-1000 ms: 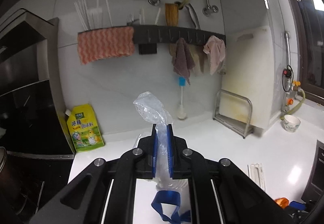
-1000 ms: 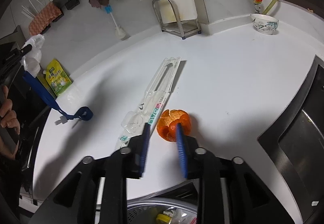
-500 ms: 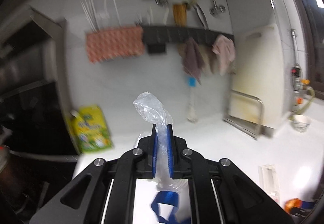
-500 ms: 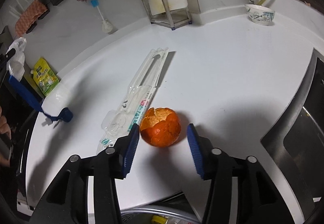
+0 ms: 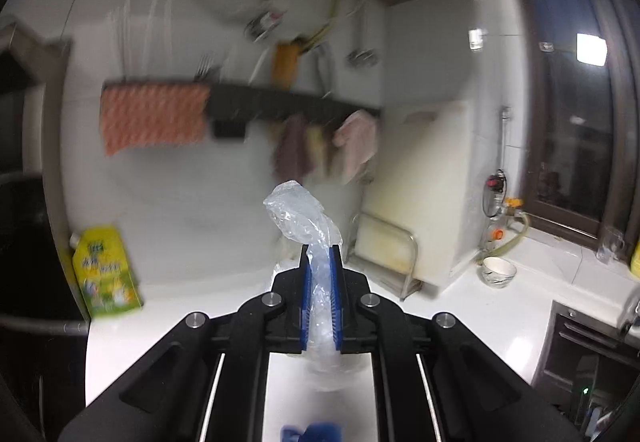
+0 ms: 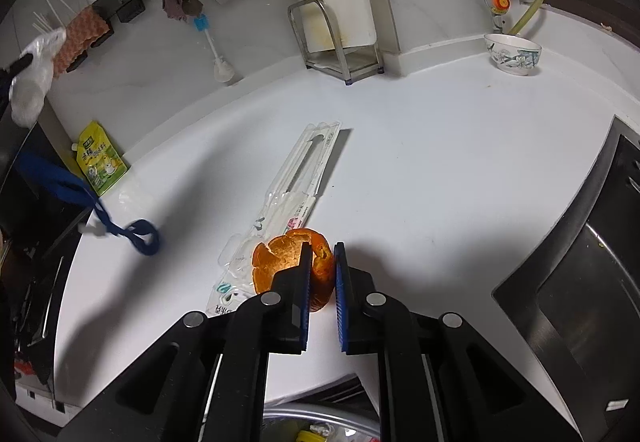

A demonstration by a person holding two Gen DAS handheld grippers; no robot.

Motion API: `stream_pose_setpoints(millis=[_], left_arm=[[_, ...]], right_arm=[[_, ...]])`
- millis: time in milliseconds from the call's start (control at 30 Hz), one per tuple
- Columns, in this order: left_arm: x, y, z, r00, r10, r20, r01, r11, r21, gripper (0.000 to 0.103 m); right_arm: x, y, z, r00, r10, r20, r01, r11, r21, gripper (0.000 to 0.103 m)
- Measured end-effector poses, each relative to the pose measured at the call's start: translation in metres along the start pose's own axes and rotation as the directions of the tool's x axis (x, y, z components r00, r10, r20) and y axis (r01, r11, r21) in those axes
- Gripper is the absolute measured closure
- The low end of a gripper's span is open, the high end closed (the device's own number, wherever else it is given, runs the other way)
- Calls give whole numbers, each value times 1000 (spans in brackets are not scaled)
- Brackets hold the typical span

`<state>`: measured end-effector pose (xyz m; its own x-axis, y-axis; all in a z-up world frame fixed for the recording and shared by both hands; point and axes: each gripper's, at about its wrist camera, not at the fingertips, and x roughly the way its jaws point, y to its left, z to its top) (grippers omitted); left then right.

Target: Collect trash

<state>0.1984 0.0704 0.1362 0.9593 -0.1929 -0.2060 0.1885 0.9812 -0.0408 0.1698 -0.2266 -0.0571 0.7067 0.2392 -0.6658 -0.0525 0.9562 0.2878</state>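
Orange peel [image 6: 294, 262] sits low in the frame's centre on the white counter [image 6: 440, 182], pinched by the right gripper [image 6: 322, 278], jaws nearly together, beside a clear plastic package [image 6: 296, 186]. The left gripper [image 5: 320, 294] clamps a crumpled plastic bag [image 5: 304, 218] mid-frame.

Left wrist faces the wall; right overlooks the shared countertop [image 6: 440, 162].
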Motion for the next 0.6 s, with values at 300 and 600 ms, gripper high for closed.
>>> stream_pose_setpoints(millis=[300,600], left_arm=[[-7,-28,-3,996,-10,-87,11,1000,13,94],[-65,-80,-67,967,-52,-249,62,997,34,94]], right_arm=[[-36,1,-13,999,16,29,-17,1000,7,93],[-97,0,-59,998,17,55,-18,1000,23,93]])
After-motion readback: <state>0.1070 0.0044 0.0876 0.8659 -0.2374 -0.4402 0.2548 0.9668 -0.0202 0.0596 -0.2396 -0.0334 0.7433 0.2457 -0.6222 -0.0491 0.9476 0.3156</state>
